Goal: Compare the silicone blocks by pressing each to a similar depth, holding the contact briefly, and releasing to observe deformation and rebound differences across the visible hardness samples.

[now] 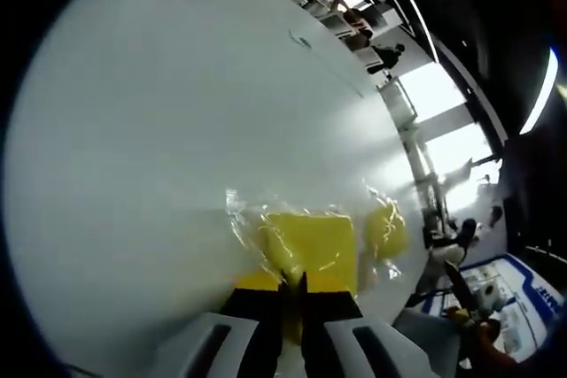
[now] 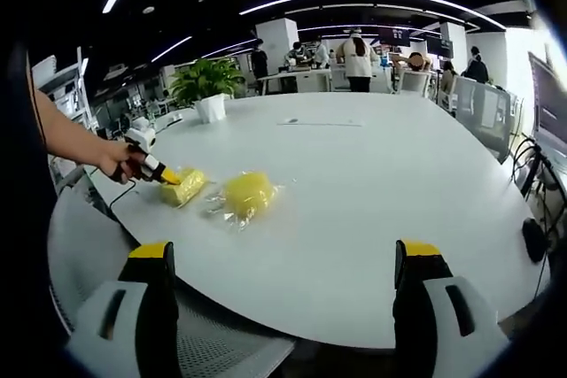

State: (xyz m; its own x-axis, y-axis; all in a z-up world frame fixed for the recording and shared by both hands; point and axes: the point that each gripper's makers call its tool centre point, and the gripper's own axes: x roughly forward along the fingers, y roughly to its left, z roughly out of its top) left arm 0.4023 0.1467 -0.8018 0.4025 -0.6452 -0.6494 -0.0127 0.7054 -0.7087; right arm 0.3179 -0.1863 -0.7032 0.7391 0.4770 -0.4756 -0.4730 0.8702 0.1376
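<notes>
In the left gripper view my left gripper point(image 1: 291, 282) sits at six o'clock with its two yellow-tipped jaws drawn in narrow, almost together, their tips pressed onto the near edge of a yellow silicone block point(image 1: 312, 247) wrapped in clear crinkled plastic. Whether the tips pinch the wrap or only push on the block, I cannot tell. A second yellow block point(image 1: 386, 229), also in clear wrap, lies just beside the first, toward three o'clock from it. Both rest on the white round table point(image 1: 177, 130).

In the right gripper view my right gripper point(image 2: 285, 256) stands wide, its two yellow-capped jaws far apart at seven and five o'clock, holding nothing, well back from the blocks. There the wrapped blocks lie on the table at about ten o'clock: the rounder one point(image 2: 247, 194) nearer the centre, the flatter one point(image 2: 185, 186) just beside it toward nine o'clock. My hand point(image 2: 115, 160) comes in from nine o'clock with the left gripper, whose tip touches that flatter block. A potted plant point(image 2: 205, 86) stands on the far side of the table at eleven o'clock, and people stand by desks at twelve o'clock.
</notes>
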